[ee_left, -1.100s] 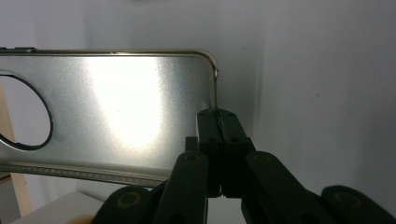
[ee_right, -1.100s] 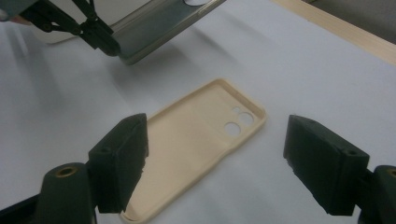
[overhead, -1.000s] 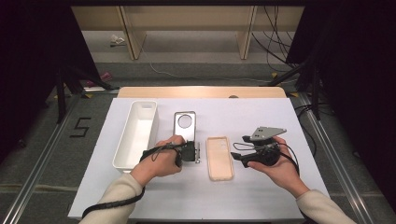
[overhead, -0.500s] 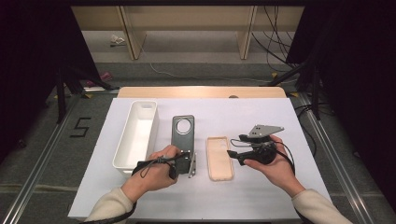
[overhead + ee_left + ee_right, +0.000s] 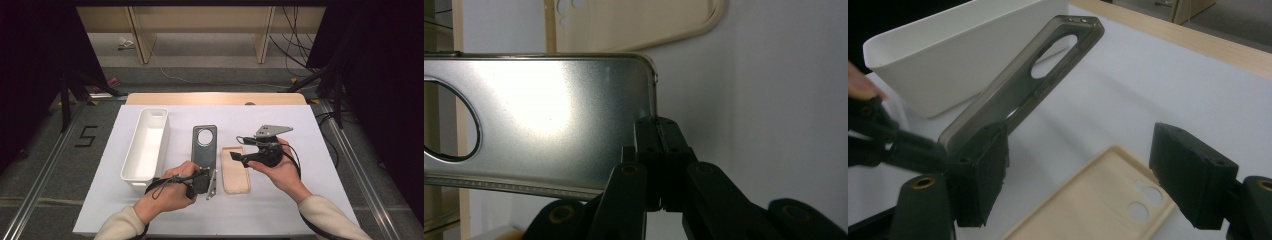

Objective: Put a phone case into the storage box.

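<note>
The left gripper (image 5: 207, 176), jaws clamped on the near edge of the grey case (image 5: 204, 150), has drawn it nearer and tipped it up beside the bin (image 5: 146, 150), so the lift seems underway, while the right gripper (image 5: 239, 157) hovers open over the beige case (image 5: 235, 170).

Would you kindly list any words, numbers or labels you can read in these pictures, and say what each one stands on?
"5": a dark numeral on the grey floor, left of the table.
The grey phone case, the beige phone case and the white bin show no readable text.
</note>
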